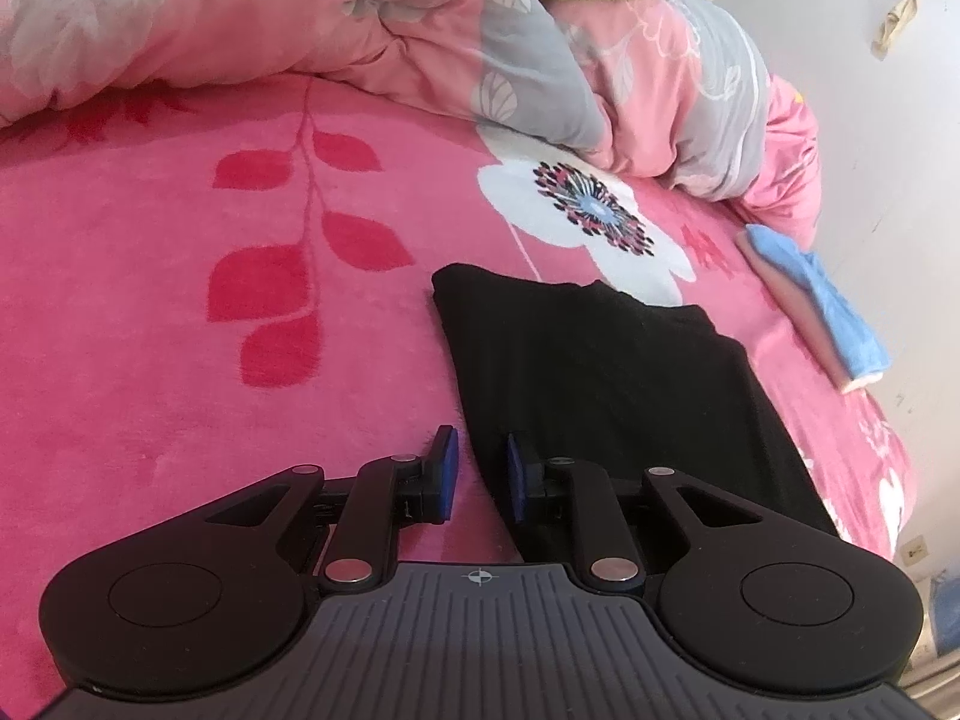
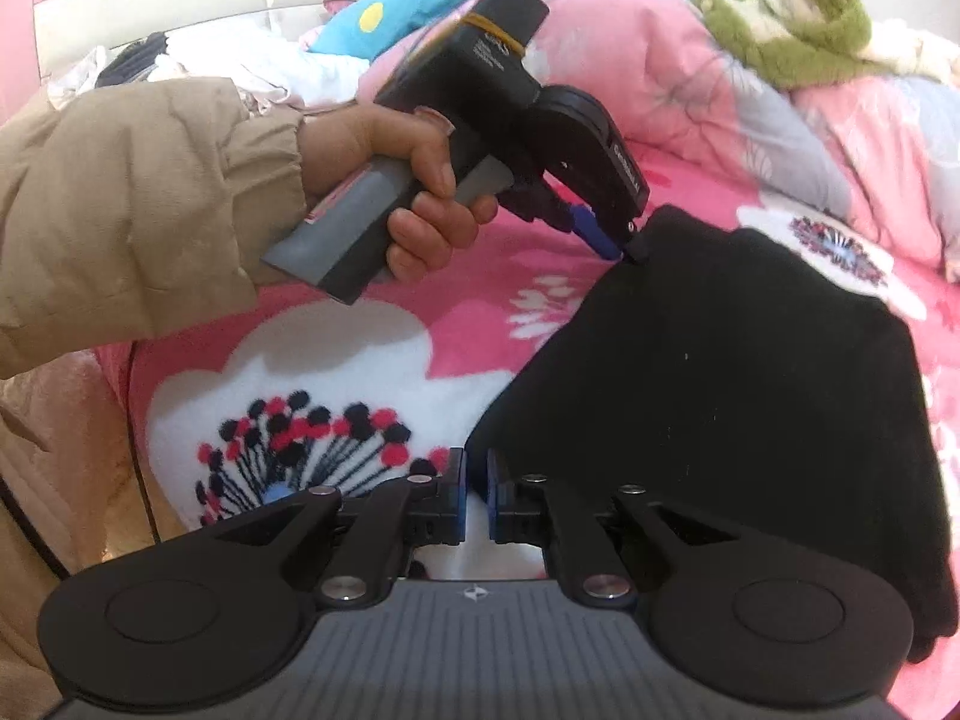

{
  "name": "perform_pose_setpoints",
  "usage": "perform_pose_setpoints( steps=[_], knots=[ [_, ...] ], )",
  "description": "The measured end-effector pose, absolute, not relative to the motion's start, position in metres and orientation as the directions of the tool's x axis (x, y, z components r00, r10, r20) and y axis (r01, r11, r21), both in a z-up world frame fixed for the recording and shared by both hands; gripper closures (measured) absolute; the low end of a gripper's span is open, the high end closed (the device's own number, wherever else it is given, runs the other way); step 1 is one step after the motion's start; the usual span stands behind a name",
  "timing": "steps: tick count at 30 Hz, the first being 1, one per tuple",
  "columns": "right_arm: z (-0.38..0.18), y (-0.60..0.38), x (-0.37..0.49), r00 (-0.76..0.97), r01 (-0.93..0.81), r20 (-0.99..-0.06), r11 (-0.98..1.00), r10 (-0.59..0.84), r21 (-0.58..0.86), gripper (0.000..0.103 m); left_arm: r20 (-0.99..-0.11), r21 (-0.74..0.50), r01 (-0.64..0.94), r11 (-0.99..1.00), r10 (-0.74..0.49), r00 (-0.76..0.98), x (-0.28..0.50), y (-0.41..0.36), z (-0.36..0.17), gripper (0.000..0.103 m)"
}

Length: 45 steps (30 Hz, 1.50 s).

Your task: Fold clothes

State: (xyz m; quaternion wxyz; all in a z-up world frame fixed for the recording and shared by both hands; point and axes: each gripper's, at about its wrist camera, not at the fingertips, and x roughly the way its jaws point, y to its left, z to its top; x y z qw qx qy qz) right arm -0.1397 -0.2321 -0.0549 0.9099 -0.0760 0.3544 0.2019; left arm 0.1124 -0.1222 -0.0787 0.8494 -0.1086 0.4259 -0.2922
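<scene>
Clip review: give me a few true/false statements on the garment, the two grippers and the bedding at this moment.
1. The black garment lies on a pink floral blanket. True.
2. The left gripper is shut on a blue towel. False: it is open at the garment's edge.
3. The right gripper has a gap between its pads. True.
4. A green plush item lies under the garment. False: it rests on the quilt.

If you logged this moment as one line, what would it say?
task: fold clothes | left gripper: open at black garment edge | right gripper: slightly open, empty, near corner | surface: pink blanket
</scene>
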Motion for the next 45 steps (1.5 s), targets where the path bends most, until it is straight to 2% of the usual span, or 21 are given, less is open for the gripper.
perform_pose_setpoints(
  steps=[4, 7, 11, 13, 16, 19, 21, 24, 27, 29, 31, 33, 39, 43, 45],
  knots=[
    [-0.027, -0.247, -0.136, 0.683, -0.419, -0.599, 0.896, 0.419, 0.149, 0.092, -0.658, -0.431, 0.401, 0.808, -0.586, 0.473, 0.113, -0.120, -0.075, 0.085],
    [-0.021, -0.260, -0.112, 0.723, -0.345, -0.567, 0.917, 0.395, 0.200, 0.092, -0.660, -0.424, 0.396, 0.814, -0.577, 0.481, 0.114, -0.121, -0.075, 0.084],
    [-0.043, -0.267, -0.070, 0.722, -0.213, -0.624, 0.954, 0.299, 0.210, 0.092, -0.661, -0.423, 0.396, 0.815, -0.577, 0.480, 0.116, -0.123, -0.078, 0.084],
    [-0.056, -0.261, -0.065, 0.695, -0.210, -0.657, 0.957, 0.291, 0.202, 0.092, -0.658, -0.427, 0.399, 0.811, -0.582, 0.478, 0.118, -0.122, -0.079, 0.084],
    [-0.058, -0.246, -0.080, 0.671, -0.273, -0.670, 0.946, 0.318, 0.175, 0.091, -0.651, -0.440, 0.403, 0.803, -0.594, 0.473, 0.122, -0.119, -0.082, 0.084],
    [-0.046, -0.245, -0.083, 0.654, -0.312, -0.657, 0.925, 0.375, 0.218, 0.093, -0.645, -0.449, 0.399, 0.799, -0.600, 0.474, 0.122, -0.118, -0.082, 0.084],
    [-0.040, -0.250, -0.074, 0.699, -0.273, -0.640, 0.946, 0.320, 0.175, 0.093, -0.644, -0.443, 0.400, 0.802, -0.596, 0.480, 0.119, -0.116, -0.080, 0.084],
    [-0.047, -0.260, -0.055, 0.703, -0.210, -0.646, 0.955, 0.297, 0.210, 0.093, -0.641, -0.429, 0.402, 0.809, -0.586, 0.496, 0.113, -0.111, -0.075, 0.084],
    [-0.060, -0.248, -0.063, 0.640, -0.253, -0.678, 0.932, 0.363, 0.260, 0.092, -0.626, -0.410, 0.407, 0.816, -0.576, 0.526, 0.103, -0.103, -0.065, 0.083],
    [-0.062, -0.242, -0.082, 0.581, -0.311, -0.668, 0.885, 0.465, 0.347, 0.092, -0.616, -0.395, 0.429, 0.812, -0.581, 0.532, 0.091, -0.101, -0.057, 0.082],
    [-0.056, -0.251, -0.097, 0.570, -0.299, -0.648, 0.862, 0.505, 0.409, 0.092, -0.616, -0.357, 0.477, 0.803, -0.587, 0.525, 0.072, -0.104, -0.050, 0.078],
    [-0.046, -0.274, -0.109, 0.633, -0.226, -0.634, 0.889, 0.444, 0.397, 0.092, -0.623, -0.332, 0.530, 0.780, -0.603, 0.498, 0.049, -0.108, -0.049, 0.073],
    [-0.046, -0.370, -0.139, 0.747, 0.093, -0.636, 0.917, 0.195, 0.389, 0.092, -0.676, -0.294, 0.646, 0.704, -0.631, 0.380, -0.020, -0.123, -0.066, 0.073],
    [-0.054, -0.408, -0.161, 0.767, 0.218, -0.634, 0.890, 0.097, 0.400, 0.093, -0.687, -0.213, 0.676, 0.705, -0.600, 0.409, -0.044, -0.124, -0.075, 0.071],
    [-0.056, -0.424, -0.171, 0.776, 0.269, -0.627, 0.869, 0.059, 0.415, 0.092, -0.691, -0.213, 0.670, 0.711, -0.595, 0.411, -0.045, -0.123, -0.075, 0.071]
  ],
)
